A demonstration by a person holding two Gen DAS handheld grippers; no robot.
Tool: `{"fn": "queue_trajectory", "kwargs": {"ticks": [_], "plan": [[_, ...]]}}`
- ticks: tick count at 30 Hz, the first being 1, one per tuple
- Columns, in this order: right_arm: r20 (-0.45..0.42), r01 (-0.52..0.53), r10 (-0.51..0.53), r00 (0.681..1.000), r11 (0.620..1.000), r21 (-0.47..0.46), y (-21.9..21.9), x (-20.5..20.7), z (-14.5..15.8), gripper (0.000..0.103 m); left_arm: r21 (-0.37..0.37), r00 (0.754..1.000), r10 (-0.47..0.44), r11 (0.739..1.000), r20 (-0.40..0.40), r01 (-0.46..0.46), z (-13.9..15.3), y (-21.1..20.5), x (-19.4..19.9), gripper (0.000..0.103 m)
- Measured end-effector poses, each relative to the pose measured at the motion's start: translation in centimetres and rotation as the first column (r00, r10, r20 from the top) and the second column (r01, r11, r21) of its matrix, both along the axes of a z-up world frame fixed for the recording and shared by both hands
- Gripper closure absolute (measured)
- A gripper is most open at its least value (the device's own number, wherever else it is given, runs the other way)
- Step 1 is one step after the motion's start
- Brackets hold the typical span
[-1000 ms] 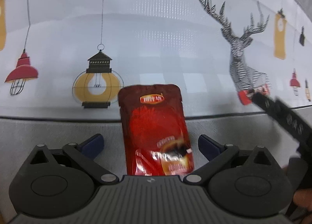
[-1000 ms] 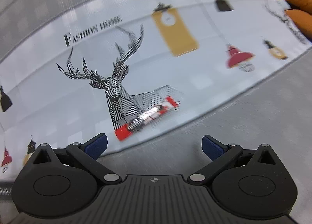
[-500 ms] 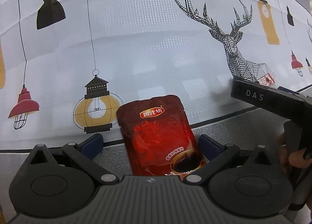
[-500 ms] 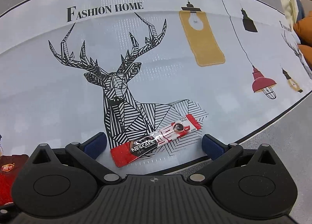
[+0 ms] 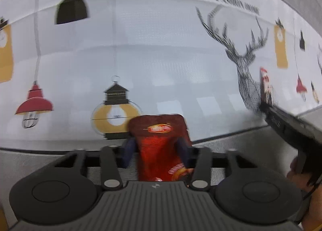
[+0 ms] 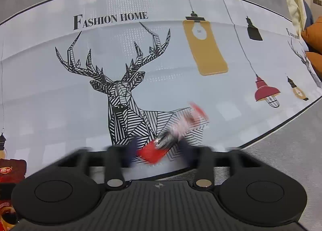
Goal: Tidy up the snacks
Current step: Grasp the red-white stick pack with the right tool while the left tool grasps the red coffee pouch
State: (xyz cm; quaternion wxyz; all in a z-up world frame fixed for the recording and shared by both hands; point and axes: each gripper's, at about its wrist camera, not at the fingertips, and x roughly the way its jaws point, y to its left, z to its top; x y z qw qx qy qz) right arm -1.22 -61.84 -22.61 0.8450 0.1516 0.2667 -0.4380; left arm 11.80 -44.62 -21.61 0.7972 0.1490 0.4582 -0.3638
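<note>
My left gripper (image 5: 156,148) is shut on a dark red snack pouch (image 5: 161,142), whose top sticks out past the blue fingertips. The pouch also shows at the left edge of the right wrist view (image 6: 12,170). My right gripper (image 6: 159,150) is closed around a red Nescafe stick packet (image 6: 173,136), which tilts up to the right and is blurred by motion. In the left wrist view the stick (image 5: 265,86) stands up at the tip of the right gripper's dark body (image 5: 289,128).
Everything lies on a white printed cloth (image 6: 161,69) with a deer, lamps and "Fashion Home" lettering, bordered by grey fabric (image 6: 291,150). Orange cushions (image 6: 314,37) sit at the far right.
Both grippers have closed from wide open: the left onto the red pouch, the right onto the Nescafe stick, whose far end has lifted off the cloth.
</note>
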Motion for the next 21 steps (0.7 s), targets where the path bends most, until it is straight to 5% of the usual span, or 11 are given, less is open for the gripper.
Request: {"fn": "queue_trajectory", "kwargs": {"ticks": [5,7,9,10,12,13,14,17,21], "plan": [[0.016,0.002,-0.003,1.000,0.999,0.040,0.2,-1.4,0.4,0.079,-0.021,1.000,-0.011,1.000,-0.026,0.010,1.3,1.7,0.0,0.083],[0.022,0.001,-0.002,1.000,0.998,0.057,0.8,-2.3,0.6,0.079,-0.009,0.999,-0.017,1.000,-0.042,0.017,1.5,2.3,-0.1,0.102],[0.026,0.009,-0.012,1.000,0.996,0.094,1.8,-3.6,0.7,0.079,0.005,0.995,-0.015,1.000,-0.103,0.016,1.3,3.0,0.0,0.102],[0.025,0.013,-0.016,1.000,0.993,0.114,2.2,-4.3,0.6,0.079,0.020,0.993,-0.004,1.000,-0.122,0.007,1.2,3.2,0.0,0.095],[0.014,0.008,-0.010,1.000,0.992,0.126,3.5,-5.8,0.6,0.079,0.023,0.991,0.007,1.000,-0.134,-0.004,0.9,3.2,-0.1,0.052],[0.007,0.002,-0.003,1.000,0.992,0.125,4.1,-6.4,0.6,0.079,0.030,0.992,0.027,0.999,-0.125,-0.023,1.0,3.2,-0.1,0.014],[0.002,-0.002,0.002,1.000,0.993,0.121,4.5,-6.9,0.5,0.079,0.040,0.992,0.066,0.997,-0.106,-0.062,1.1,3.0,-0.2,0.001],[-0.006,-0.010,0.011,1.000,0.994,0.108,4.9,-7.5,0.5,0.078,0.039,0.992,0.086,0.996,-0.093,-0.083,1.2,1.7,-0.6,0.001],[0.027,0.017,-0.021,0.999,0.990,0.142,3.5,-7.6,0.7,0.066,0.191,0.991,0.075,0.980,-0.110,-0.053,-1.4,-1.6,-1.0,0.000]]}}
